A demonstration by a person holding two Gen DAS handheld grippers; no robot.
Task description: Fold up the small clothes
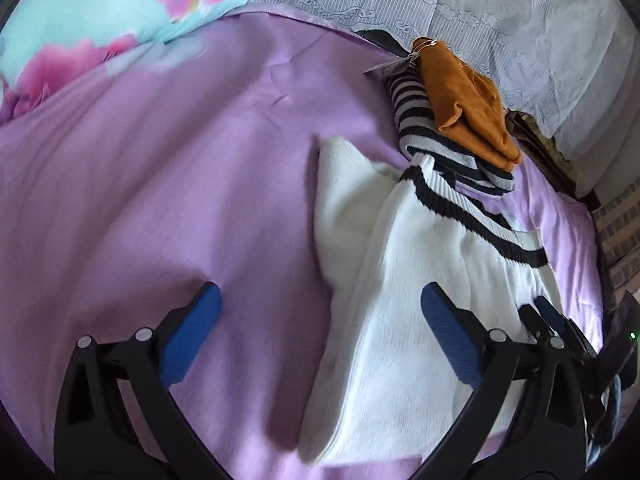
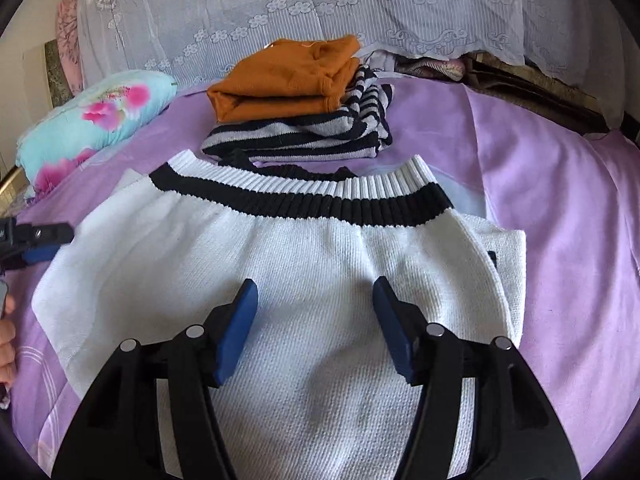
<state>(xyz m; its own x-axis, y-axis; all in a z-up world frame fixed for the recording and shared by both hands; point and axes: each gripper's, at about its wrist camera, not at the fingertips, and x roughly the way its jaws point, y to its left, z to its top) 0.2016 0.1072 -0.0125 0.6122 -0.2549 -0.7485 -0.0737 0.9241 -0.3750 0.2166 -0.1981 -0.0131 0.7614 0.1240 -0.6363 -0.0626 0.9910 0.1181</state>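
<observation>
In the left wrist view, the left claw [image 1: 320, 336] is wide open and holds nothing. Its left blue pad [image 1: 192, 336] is above the purple bed sheet [image 1: 160, 184], and its right blue pad is above the white knitted garment [image 1: 384, 280]. I cannot tell if the pads touch the cloth. The white garment lies flat on the sheet at the right side of the picture, and it has a black stripe on its ribbed edge [image 1: 472, 220]. Behind it there is a folded black and white striped garment [image 1: 424, 124], and a folded orange garment [image 1: 464, 96] lies on top of that one. A turquoise pillow with pink flowers [image 1: 104, 12] is at the far left corner of the bed. A white lace cloth [image 1: 460, 4] covers the area behind the bed. The tip of the right claw [image 1: 548, 316] shows at the right edge, over the white garment.

In the right wrist view, the right claw [image 2: 316, 320] is also open, less wide, with nothing between its pads. Both pads hang above the middle of the white garment [image 2: 304, 256], which is spread on the purple sheet [image 2: 552, 208] with the ribbed edge away from the camera. The striped garment [image 2: 304, 136] and the orange garment [image 2: 284, 80] make a pile just behind it. The flower pillow [image 2: 92, 120] lies at the left. The left claw [image 2: 38, 244] shows at the left edge, close to the side of the white garment, and part of a hand [image 2: 6, 344] shows below it.
</observation>
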